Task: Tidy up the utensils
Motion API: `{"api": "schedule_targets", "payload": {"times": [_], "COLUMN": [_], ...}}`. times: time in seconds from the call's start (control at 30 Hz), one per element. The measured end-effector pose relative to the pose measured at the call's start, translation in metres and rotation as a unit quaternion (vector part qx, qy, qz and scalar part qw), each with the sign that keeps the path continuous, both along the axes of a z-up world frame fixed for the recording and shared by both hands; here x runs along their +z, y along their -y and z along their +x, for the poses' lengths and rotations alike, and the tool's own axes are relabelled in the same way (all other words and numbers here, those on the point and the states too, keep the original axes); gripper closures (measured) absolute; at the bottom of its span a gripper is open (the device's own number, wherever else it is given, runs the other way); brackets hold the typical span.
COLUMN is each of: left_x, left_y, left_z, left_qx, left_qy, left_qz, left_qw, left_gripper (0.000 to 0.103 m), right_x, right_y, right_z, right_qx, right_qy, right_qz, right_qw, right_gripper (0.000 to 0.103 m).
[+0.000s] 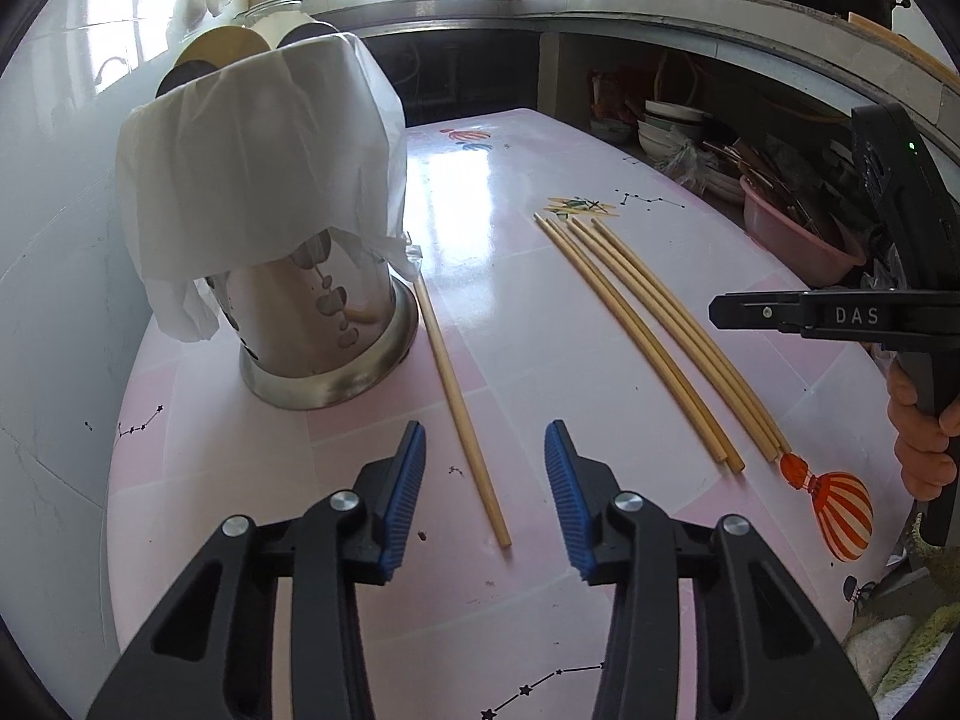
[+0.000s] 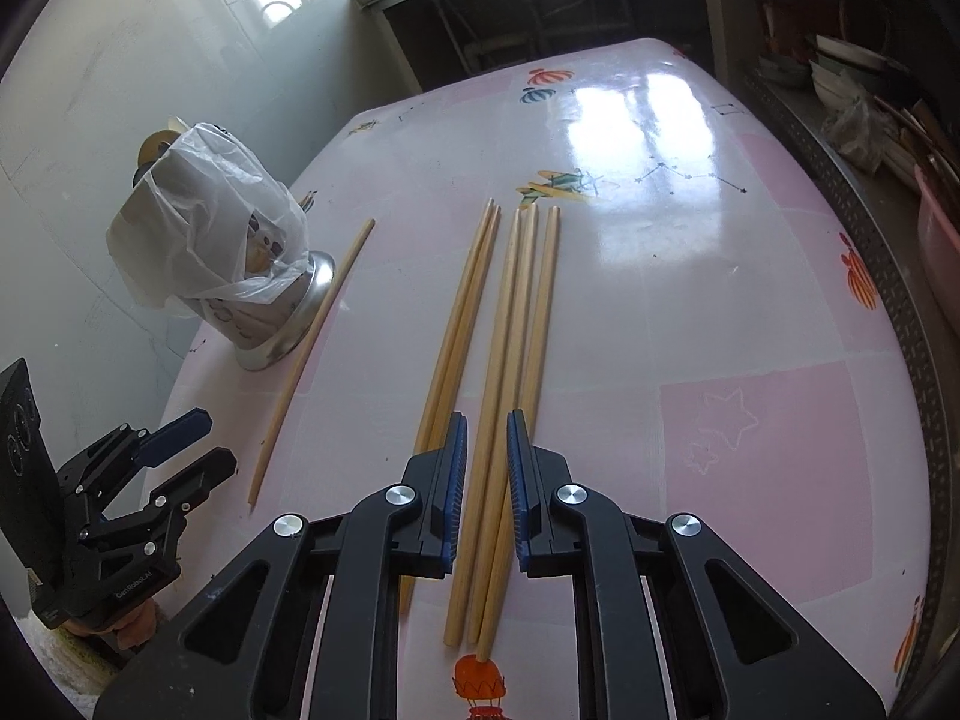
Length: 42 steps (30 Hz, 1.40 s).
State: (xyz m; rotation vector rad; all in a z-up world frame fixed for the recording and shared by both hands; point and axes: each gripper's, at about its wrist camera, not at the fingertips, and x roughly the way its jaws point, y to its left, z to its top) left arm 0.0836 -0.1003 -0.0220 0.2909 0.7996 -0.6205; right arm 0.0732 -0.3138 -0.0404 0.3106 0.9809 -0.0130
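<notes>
A glossy pink tabletop [image 2: 750,312], printed with hot-air balloons, a plane and star lines, carries everything. A steel holder [image 1: 327,354] draped with a white bag [image 1: 258,168] stands near its left edge. One chopstick [image 1: 459,402] lies just beside the holder's base. Five more chopsticks [image 2: 510,324] lie side by side in the middle, apart from the single one.

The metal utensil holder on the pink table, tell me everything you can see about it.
The utensil holder is a shiny steel cylinder with a flared base ring and oval holes punched in its wall. It stands upright on the pink table near the white wall. A thin white plastic bag is draped over its top half, and rounded utensil ends poke up behind the bag. A single chopstick lies alongside its base; whether they touch is unclear. Neither gripper touches it.
</notes>
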Motion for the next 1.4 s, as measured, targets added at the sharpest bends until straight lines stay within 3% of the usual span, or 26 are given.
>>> {"api": "schedule_targets", "payload": {"times": [0.2,0.7,0.93,1.17,1.4], "left_x": [-0.004,-0.006,-0.008,-0.017,-0.024], "left_y": [0.005,0.004,0.006,0.011,0.010], "left_z": [0.002,0.007,0.008,0.010,0.015], "left_qx": [-0.005,-0.001,0.003,0.008,0.020], "left_qy": [-0.003,-0.009,-0.010,-0.020,-0.037], "left_qz": [0.007,0.007,0.012,0.031,0.043], "left_qw": [1.0000,0.9999,0.9999,0.9993,0.9982], "left_gripper": [0.077,0.078,0.078,0.092,0.093], "right_x": [-0.010,-0.016,-0.015,-0.015,-0.016], "right_y": [0.001,0.001,0.016,0.017,0.018], "right_z": [0.005,0.010,-0.005,-0.022,-0.025], "right_qx": [-0.007,-0.022,-0.050,-0.059,-0.061], "right_qy": [-0.018,-0.029,-0.039,-0.035,-0.024], "right_qz": [-0.016,-0.045,-0.038,-0.021,-0.012], "right_qw": [1.000,0.998,0.997,0.997,0.998], "right_gripper": [0.099,0.101,0.101,0.101,0.101]}}
